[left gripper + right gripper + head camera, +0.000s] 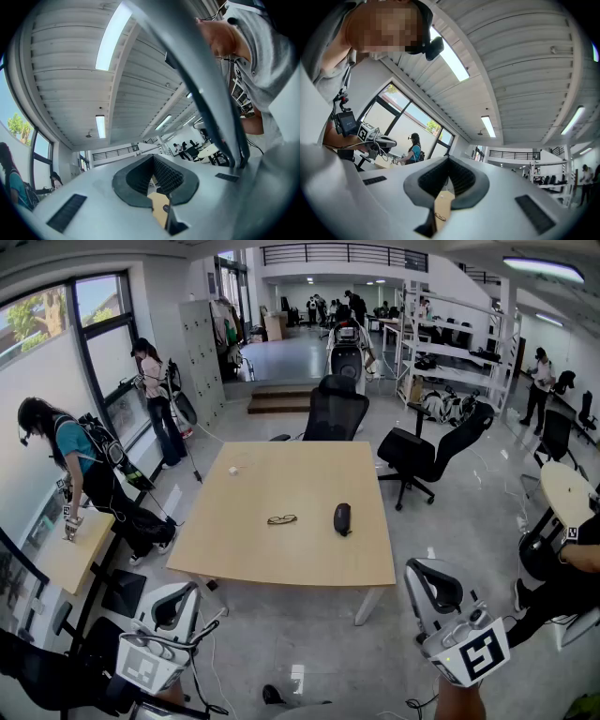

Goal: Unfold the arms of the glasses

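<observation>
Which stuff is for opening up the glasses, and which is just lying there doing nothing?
For the job:
- glasses, arms folded, on the wooden table
- left gripper and right gripper, both shut, empty, short of the table

Just lying about:
- black oval object beside the glasses
- small white object
- office chairs

I'm looking into a large open workroom. The grey polished floor (309,634) reflects the lights. A pale wooden table (291,559) stands mid-room, with a black office chair (335,409) at its far edge and a second chair (427,451) off its right corner. Tall windows (94,315) line the left wall, with daylight and trees outside. Grey lockers (200,352) stand beyond them and white shelving (459,348) far right. The ribbed white ceiling (65,56) carries strip lights (111,37). There is a railed mezzanine (342,253) at the back.
</observation>
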Available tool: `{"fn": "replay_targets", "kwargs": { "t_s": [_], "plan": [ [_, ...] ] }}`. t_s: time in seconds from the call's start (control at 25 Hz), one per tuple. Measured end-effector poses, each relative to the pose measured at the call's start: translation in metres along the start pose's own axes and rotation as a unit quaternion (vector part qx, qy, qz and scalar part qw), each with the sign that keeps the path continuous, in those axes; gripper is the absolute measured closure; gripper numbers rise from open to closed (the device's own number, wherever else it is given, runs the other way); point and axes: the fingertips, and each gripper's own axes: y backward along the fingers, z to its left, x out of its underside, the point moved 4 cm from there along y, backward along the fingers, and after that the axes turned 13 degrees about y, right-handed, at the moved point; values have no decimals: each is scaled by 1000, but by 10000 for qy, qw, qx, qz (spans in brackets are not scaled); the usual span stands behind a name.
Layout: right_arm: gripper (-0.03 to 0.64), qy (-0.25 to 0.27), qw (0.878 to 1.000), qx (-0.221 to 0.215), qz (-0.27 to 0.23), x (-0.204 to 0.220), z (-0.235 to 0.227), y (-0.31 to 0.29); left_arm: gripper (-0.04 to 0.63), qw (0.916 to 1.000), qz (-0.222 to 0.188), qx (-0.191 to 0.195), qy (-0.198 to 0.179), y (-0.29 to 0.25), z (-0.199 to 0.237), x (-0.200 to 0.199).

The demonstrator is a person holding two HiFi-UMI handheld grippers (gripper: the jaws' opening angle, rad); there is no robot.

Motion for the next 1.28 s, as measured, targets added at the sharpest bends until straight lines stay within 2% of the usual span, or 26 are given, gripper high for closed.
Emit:
{"fn": "replay_targets", "kwargs": {
  "t_s": [0.12,0.72,1.0,1.28],
  "plan": [
    [609,-20,10000,-3,48,2,5,-2,589,9998,47,10,-180,7,6,4],
    [609,-218,9996,-160,127,7,27,-42,589,9999,103,-2,-70,18,46,16],
    [607,-350,9987,-320,174,14,50,-89,589,9998,178,95,60,19,91,31],
    [607,-388,9983,-252,361,24,76,-152,589,9993,135,244,263,16,164,47]
  ]
}}
